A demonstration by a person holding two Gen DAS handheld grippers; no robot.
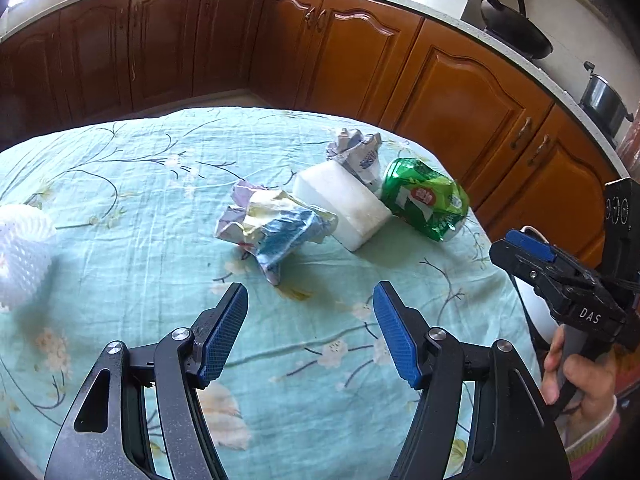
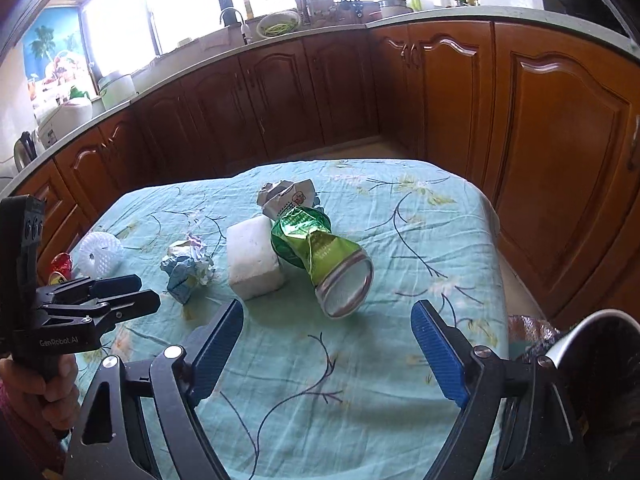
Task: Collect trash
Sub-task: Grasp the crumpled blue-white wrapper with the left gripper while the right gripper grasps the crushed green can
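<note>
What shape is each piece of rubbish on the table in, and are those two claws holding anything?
Green can: crushed, lying on its side.
White foam block: intact, touching the can.
Blue-yellow wrapper: crumpled.
Grey-white carton: crumpled, behind the can.
White foam net: lying apart.
Left claw: open, empty.
Right claw: open, empty.

Bare cloth (image 1: 312,344) before trash (clustered) (image 1: 276,228)

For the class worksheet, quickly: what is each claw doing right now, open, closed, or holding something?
Left claw: open, holding nothing, above the tablecloth.
Right claw: open, holding nothing, the crushed green can lying ahead of it.
</note>
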